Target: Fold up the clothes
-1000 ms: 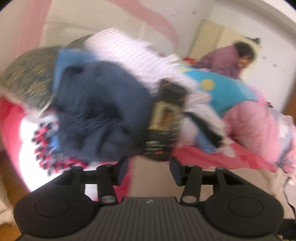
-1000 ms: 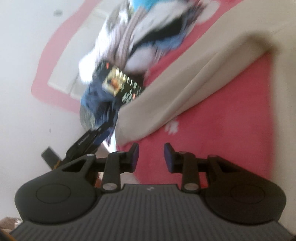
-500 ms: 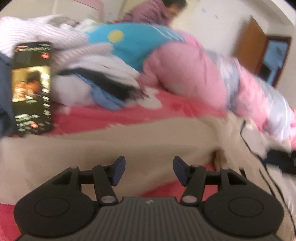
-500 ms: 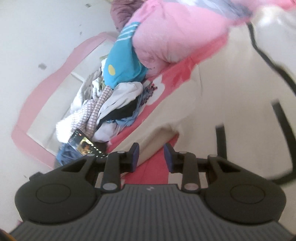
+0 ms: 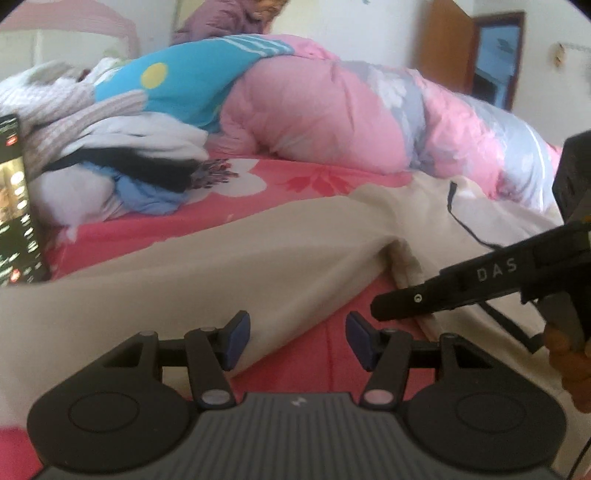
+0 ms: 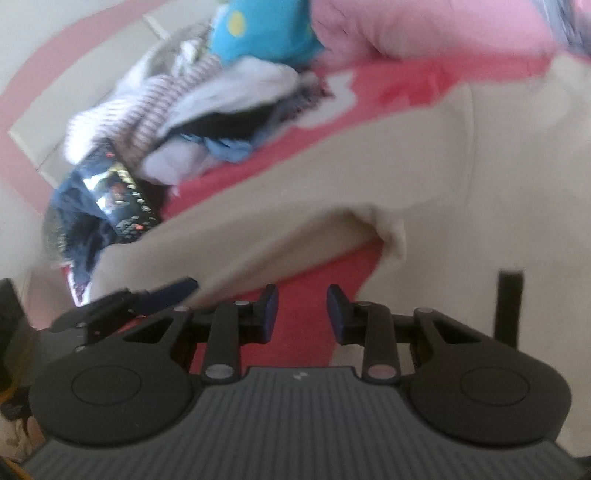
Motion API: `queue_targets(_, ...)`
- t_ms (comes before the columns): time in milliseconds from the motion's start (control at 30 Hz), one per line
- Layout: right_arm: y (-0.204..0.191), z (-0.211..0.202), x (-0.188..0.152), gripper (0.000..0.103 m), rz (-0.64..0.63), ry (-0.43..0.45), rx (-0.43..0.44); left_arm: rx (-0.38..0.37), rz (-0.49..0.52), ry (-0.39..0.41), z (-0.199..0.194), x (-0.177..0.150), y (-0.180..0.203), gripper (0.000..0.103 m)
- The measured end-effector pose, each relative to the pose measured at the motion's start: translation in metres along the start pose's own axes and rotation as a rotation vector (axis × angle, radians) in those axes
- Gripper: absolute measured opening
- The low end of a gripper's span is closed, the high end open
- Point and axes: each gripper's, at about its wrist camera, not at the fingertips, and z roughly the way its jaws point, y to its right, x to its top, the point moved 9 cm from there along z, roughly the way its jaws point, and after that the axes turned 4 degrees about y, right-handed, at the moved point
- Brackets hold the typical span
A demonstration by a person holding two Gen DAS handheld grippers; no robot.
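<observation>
A beige garment (image 5: 258, 251) lies spread over the red flowered bed sheet (image 5: 155, 229). My left gripper (image 5: 300, 343) hovers open just above the garment's near edge, with the cloth under its left finger and bare sheet in the gap. My right gripper (image 5: 384, 306) comes in from the right, low over the same fold. In the right wrist view the beige garment (image 6: 332, 177) fills the middle. My right gripper (image 6: 301, 314) has a narrow gap and its jaws are closing, with only red sheet seen between them.
A pile of clothes (image 5: 122, 147) lies at the back left with a lit phone (image 5: 16, 206) leaning on it. A pink quilt (image 5: 332, 118) runs along the back. A black cord (image 5: 465, 225) lies on the garment's right part. A person (image 5: 225, 18) sits beyond the bed.
The left wrist view swung from the clothes pile rightward and down onto the beige garment, and the right gripper came into it. The right wrist view swung too and now faces the garment's fold.
</observation>
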Motion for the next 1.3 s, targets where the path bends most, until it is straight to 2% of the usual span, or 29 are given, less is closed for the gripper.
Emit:
queue_targets(67, 0.003, 0.0, -0.002, 0.025, 0.022, 0.012, -0.003, -0.008, 0.019, 0.007, 0.009, 0.001, 0.001, 0.056)
queue_targets(100, 0.004, 0.0, -0.003, 0.025, 0.03, 0.019, -0.003, -0.008, 0.02, 0.02, 0.011, 0.001, 0.001, 0.041)
queue_targets(133, 0.005, -0.001, -0.004, 0.023, 0.038, 0.026, -0.004, -0.013, 0.014, 0.036, 0.013, 0.002, 0.0, 0.014)
queue_targets(167, 0.007, 0.0, -0.006, 0.023, 0.044, 0.03, -0.007, -0.012, -0.003, 0.055, 0.013, 0.003, -0.002, 0.009)
queue_targets(267, 0.01, 0.008, -0.007, 0.018, 0.043, 0.045, -0.015, -0.011, -0.015, 0.142, 0.005, 0.009, -0.005, 0.009)
queue_targets(400, 0.008, 0.023, 0.003, 0.013, 0.038, 0.094, -0.02, -0.066, 0.067, 0.287, -0.02, 0.02, 0.013, 0.008)
queue_targets(467, 0.002, 0.02, 0.015, 0.013, 0.056, 0.178, 0.02, -0.064, 0.126, 0.3, -0.023, 0.018, 0.021, 0.008)
queue_targets(533, -0.004, 0.014, 0.026, 0.013, 0.066, 0.266, 0.061, -0.021, 0.201, 0.29, -0.021, 0.013, 0.027, 0.008)
queue_targets(600, -0.006, 0.013, 0.023, 0.015, 0.028, 0.253, 0.05, 0.012, 0.265, 0.267, -0.017, 0.008, 0.032, 0.008)
queue_targets(767, 0.008, 0.002, -0.007, 0.015, -0.011, 0.09, 0.016, 0.027, 0.31, 0.165, -0.003, -0.005, 0.034, 0.01)
queue_targets(833, 0.013, -0.015, -0.009, 0.015, -0.015, 0.081, 0.02, 0.025, 0.315, 0.126, 0.001, -0.011, 0.034, 0.019)
queue_targets(867, 0.014, -0.024, -0.005, 0.015, -0.016, 0.094, 0.022, 0.021, 0.312, 0.114, 0.002, -0.013, 0.033, 0.023)
queue_targets(933, 0.013, -0.042, 0.006, 0.015, -0.024, 0.143, 0.018, 0.016, 0.305, 0.111, -0.001, -0.012, 0.031, 0.042)
queue_targets(1000, 0.013, -0.057, 0.018, 0.016, -0.025, 0.196, 0.017, 0.002, 0.289, 0.119, -0.007, -0.011, 0.029, 0.051)
queue_targets(1100, 0.013, -0.069, 0.031, 0.017, 0.001, 0.251, 0.03, -0.042, 0.237, 0.155, -0.023, -0.005, 0.025, 0.055)
queue_targets(1200, 0.016, -0.074, 0.03, 0.017, 0.022, 0.266, 0.031, -0.08, 0.141, 0.196, -0.035, 0.004, 0.015, 0.061)
queue_targets(1300, 0.023, -0.082, 0.02, 0.017, 0.041, 0.27, 0.01, -0.064, 0.039, 0.178, -0.032, 0.009, -0.003, 0.061)
